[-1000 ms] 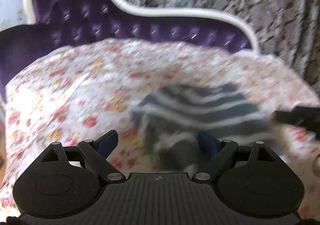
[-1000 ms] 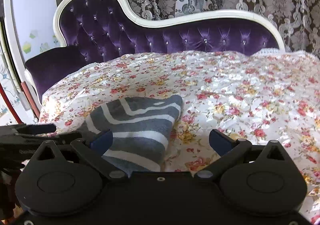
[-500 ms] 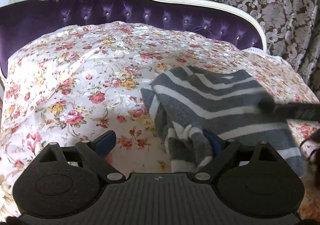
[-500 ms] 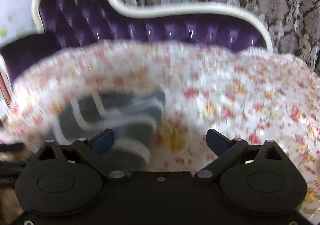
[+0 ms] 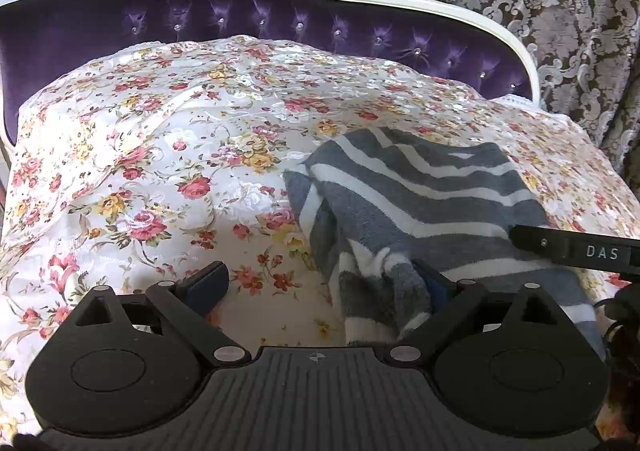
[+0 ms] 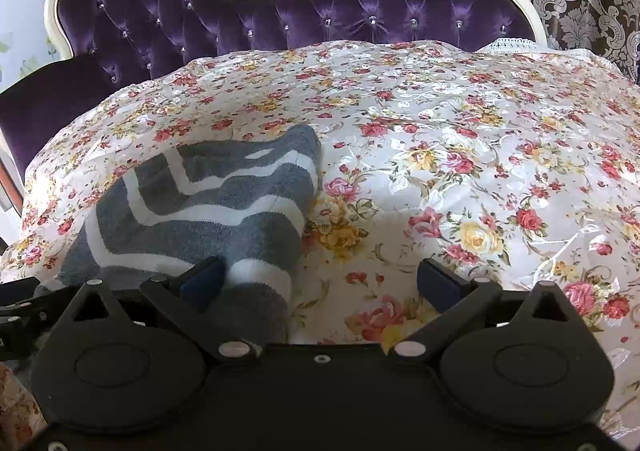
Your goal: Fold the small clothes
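The striped cloth (image 5: 420,207) lies folded over on the flowered cover (image 5: 160,155) of the purple sofa (image 5: 200,11), and I judge this fold laid. My left gripper (image 5: 320,283) is opening its jaws, a bunched corner draped against the right one, so the cloth can drop free. My right gripper (image 6: 320,279) hangs at the cloth's right edge, jaws wide, nothing clamped, ready to smooth or regrasp.

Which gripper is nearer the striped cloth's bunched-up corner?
Left. The left gripper, jaws opening, has the bunched corner against one finger. The right gripper straddles the striped cloth at its opposite edge.
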The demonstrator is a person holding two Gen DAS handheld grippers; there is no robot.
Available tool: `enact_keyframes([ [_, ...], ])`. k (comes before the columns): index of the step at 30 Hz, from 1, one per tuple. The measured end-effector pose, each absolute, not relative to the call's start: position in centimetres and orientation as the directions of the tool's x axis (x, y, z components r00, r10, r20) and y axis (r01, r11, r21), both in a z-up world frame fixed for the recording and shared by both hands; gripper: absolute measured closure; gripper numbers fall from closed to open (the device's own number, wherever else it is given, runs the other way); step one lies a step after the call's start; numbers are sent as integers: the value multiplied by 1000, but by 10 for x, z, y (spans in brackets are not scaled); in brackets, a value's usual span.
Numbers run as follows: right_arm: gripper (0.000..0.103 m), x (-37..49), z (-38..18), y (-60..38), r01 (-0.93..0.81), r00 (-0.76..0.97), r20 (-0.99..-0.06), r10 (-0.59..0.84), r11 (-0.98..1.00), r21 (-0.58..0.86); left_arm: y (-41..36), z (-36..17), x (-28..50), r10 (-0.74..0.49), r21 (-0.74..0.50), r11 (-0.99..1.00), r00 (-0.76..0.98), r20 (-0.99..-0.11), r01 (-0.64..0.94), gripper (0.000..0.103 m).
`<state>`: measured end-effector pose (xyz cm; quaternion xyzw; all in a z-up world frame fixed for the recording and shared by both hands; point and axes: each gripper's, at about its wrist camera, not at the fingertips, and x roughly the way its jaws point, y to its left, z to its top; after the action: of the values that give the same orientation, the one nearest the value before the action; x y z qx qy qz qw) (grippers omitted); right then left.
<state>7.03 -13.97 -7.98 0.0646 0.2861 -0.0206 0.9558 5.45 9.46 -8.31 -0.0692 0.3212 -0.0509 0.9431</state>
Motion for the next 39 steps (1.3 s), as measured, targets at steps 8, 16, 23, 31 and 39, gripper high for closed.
enact_keyframes([
  [8, 1, 69, -82, -144, 72, 845, -534, 16, 987, 142, 94, -83, 58, -125, -161, 986, 780, -614, 31, 0],
  [16, 1, 57, -76, -144, 51, 833, -551, 51, 984, 169, 93, -78, 56, -112, -151, 988, 776, -620, 22, 1],
  [23, 1, 29, -70, -137, -28, 819, -560, 121, 985, 172, 87, -63, 30, -76, -111, 994, 807, -586, 13, 1],
  [31, 1, -13, -48, -127, -121, 831, -525, 184, 981, 153, 79, -26, -12, 105, 15, 994, 860, -500, -113, 1],
  [39, 1, -40, -25, -134, -131, 857, -466, 217, 969, 211, 64, -3, -30, 137, 83, 990, 857, -496, -111, 1],
])
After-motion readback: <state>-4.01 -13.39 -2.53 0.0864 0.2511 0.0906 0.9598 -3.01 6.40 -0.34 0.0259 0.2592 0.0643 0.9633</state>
